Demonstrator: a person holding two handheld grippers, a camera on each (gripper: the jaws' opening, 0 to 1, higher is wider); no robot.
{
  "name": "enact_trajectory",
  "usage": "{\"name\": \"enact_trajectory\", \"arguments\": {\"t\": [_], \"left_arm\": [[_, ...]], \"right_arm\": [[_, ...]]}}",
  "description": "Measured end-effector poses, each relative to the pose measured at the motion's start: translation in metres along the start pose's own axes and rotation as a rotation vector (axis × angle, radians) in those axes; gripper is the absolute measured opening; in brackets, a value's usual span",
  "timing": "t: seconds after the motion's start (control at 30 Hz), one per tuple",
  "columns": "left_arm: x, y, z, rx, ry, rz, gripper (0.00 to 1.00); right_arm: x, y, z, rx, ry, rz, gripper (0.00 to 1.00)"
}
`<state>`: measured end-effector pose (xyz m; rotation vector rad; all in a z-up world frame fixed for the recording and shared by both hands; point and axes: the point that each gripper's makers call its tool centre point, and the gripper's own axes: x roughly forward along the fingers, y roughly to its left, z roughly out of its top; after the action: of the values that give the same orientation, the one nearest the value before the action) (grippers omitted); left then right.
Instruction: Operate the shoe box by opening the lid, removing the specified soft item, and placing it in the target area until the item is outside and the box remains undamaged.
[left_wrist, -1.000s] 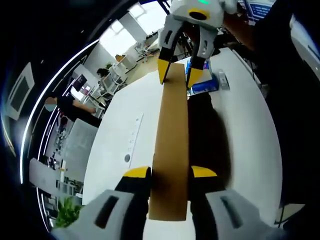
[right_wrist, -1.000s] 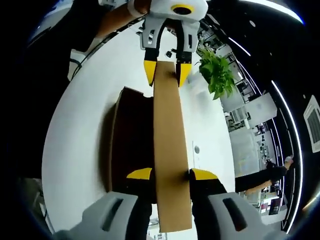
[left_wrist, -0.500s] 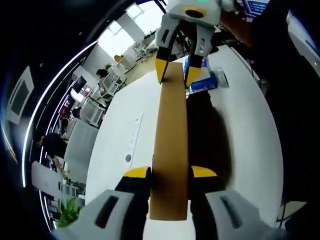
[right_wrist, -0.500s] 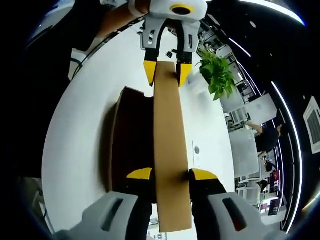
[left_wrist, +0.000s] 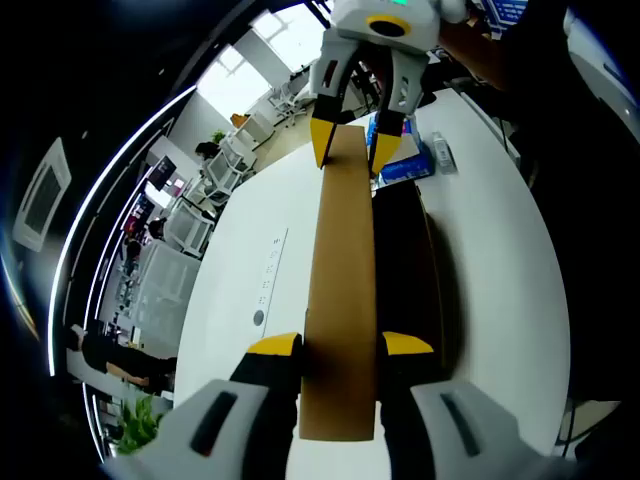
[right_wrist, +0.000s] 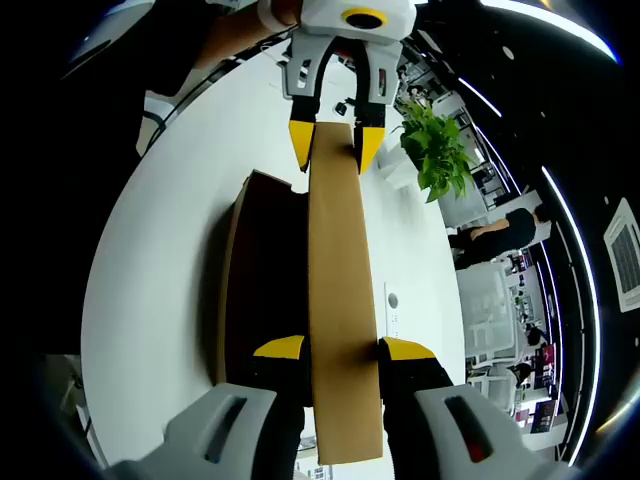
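A brown cardboard shoe box lid (left_wrist: 342, 290) stands on edge above the open box (left_wrist: 408, 270), whose inside looks dark. My left gripper (left_wrist: 341, 345) is shut on the lid's near end in the left gripper view. At the lid's far end there, my right gripper (left_wrist: 346, 148) is shut on it too. In the right gripper view, my right gripper (right_wrist: 341, 348) is shut on the near end of the lid (right_wrist: 340, 290). The left gripper (right_wrist: 331, 143) holds its far end. The box (right_wrist: 262, 290) lies left of the lid; its contents are hidden in shadow.
The box sits on a white round table (left_wrist: 495, 260) with a power strip (left_wrist: 268, 280) set in it. A blue packet (left_wrist: 408, 168) lies beyond the box. A potted plant (right_wrist: 432, 150) stands past the table. Desks and people fill the office behind.
Both grippers keep hold of the lid, which stays in place. The views have shifted a little. People in the background have walked to new spots.
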<state>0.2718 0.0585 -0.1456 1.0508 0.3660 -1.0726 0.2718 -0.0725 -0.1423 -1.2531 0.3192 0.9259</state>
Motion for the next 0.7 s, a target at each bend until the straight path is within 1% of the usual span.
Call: {"name": "enact_trajectory", "arguments": {"t": [0.1,0.13,0.17,0.23,0.4,0.6,0.7], "left_arm": [[-0.001,-0.001,0.001,0.001,-0.004,0.006,0.30],[-0.002,-0.001,0.001,0.011,-0.011,0.015,0.30],[-0.002,-0.002,0.002,0.005,-0.019,0.019,0.30],[-0.002,-0.005,0.000,0.009,-0.018,0.020,0.30],[-0.003,-0.010,0.000,0.013,-0.025,0.044,0.30],[-0.002,-0.016,-0.003,0.022,-0.023,0.074,0.30],[-0.004,-0.020,-0.004,0.023,-0.014,0.090,0.30]], "right_arm": [[-0.001,0.001,0.000,-0.006,0.005,-0.005,0.27],[-0.001,0.001,0.000,-0.007,0.006,-0.009,0.27],[-0.001,0.001,0.000,-0.007,0.007,-0.012,0.27],[-0.001,0.005,0.001,-0.009,0.001,-0.010,0.27],[-0.001,0.009,0.002,-0.019,0.010,-0.024,0.27],[-0.001,0.016,0.003,-0.028,0.021,-0.042,0.27],[-0.002,0.021,0.004,-0.042,0.027,-0.065,0.27]]}}
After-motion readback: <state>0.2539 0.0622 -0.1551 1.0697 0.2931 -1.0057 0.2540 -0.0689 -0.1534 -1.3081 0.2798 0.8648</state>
